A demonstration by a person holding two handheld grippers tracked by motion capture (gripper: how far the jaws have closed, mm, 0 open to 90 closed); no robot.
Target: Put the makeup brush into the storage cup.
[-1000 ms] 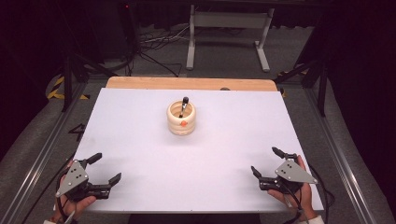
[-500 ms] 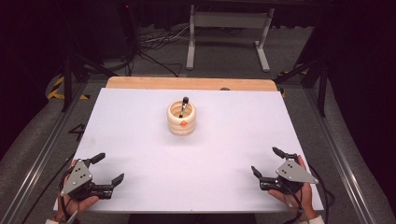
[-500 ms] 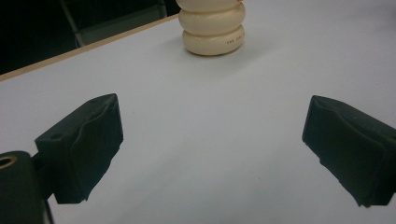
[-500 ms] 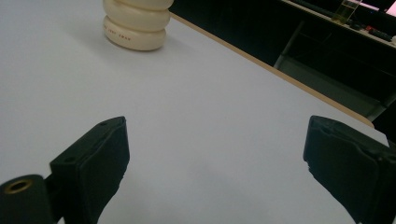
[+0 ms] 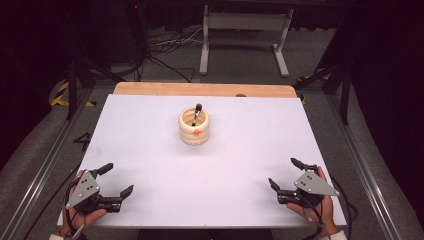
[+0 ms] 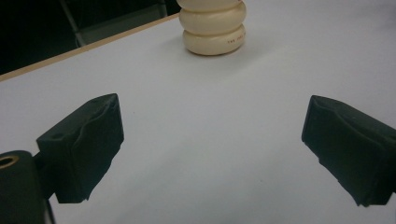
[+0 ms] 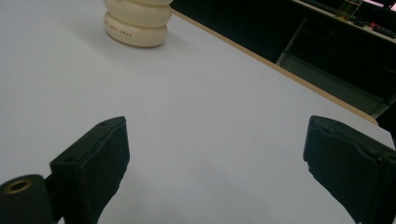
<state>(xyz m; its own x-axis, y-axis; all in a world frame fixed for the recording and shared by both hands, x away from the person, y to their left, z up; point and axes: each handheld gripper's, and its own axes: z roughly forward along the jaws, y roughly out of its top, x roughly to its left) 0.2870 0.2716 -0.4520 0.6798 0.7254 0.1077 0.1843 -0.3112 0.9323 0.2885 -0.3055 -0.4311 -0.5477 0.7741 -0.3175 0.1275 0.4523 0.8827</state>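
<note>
So far we are holding both tools idle, and by our reading none of the work is begun. We are keeping the left gripper spread wide, its fingers parted with nothing between them, near the front left corner of the table. We are holding the right gripper the same way, fingers far apart over bare surface, near the front right corner. The pads are looking like matte black rubbery blocks with slightly rippled faces, and a brass-coloured ring is showing at the lower left of each gripper view.

Moving outward, a grey three-cornered plate is riding on top of each tool, and our hands are wrapping the handles at the front edge.

The thing we are aiming at, the cream ribbed pot, is standing upright well apart from both grippers, toward the middle of the back half of the table. It is looking like three stacked rounded rings, smooth and glazed or plastic, with small dark lettering on the bottom ring and an orange mark on the front. A dark-tipped stick is leaning inside it. Reaching, gripping and whatever follows are all remaining. The surface is a flat, matte white sheet, with a bare wooden strip along the back edge.
</note>
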